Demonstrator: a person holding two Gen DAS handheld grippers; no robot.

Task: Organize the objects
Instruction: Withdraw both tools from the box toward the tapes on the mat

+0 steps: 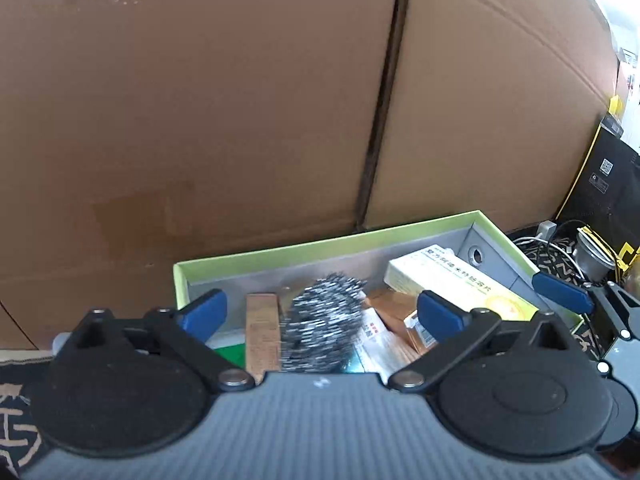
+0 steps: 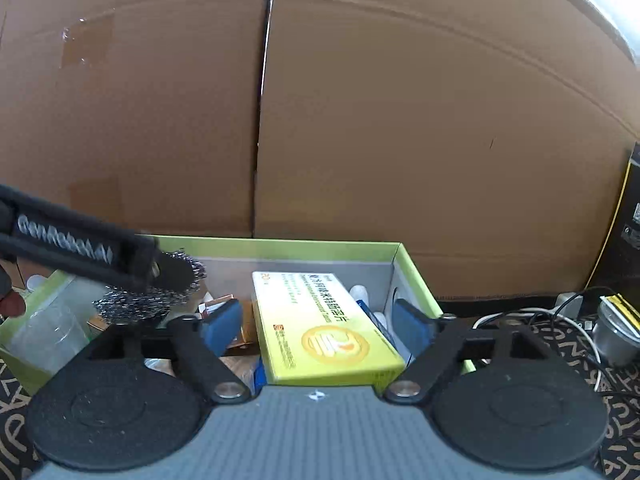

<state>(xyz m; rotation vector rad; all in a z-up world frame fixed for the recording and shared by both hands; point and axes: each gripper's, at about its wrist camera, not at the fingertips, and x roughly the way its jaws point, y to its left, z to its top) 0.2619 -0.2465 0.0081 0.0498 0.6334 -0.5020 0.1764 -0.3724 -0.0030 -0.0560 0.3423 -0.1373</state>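
Both tongs spread wide over the green-rimmed box [image 2: 412, 276]

Items low in the box hide behind the tongs' bodies; small print is unreadable. The left tongs [image 1: 322, 312] gape, steel-wool scourer [image 1: 324, 320] loose between the pads; the right tongs [image 2: 318, 326] straddle the yellow carton [image 2: 320, 328] without pressing it. Both things lie in the box.

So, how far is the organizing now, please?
Mostly done, it seems: the steel scourer, the yellow medicine box and smaller packets already lie in the green-rimmed box. Nothing is in hand; the left gripper and right gripper are open. Possibly left: cables beside the box.
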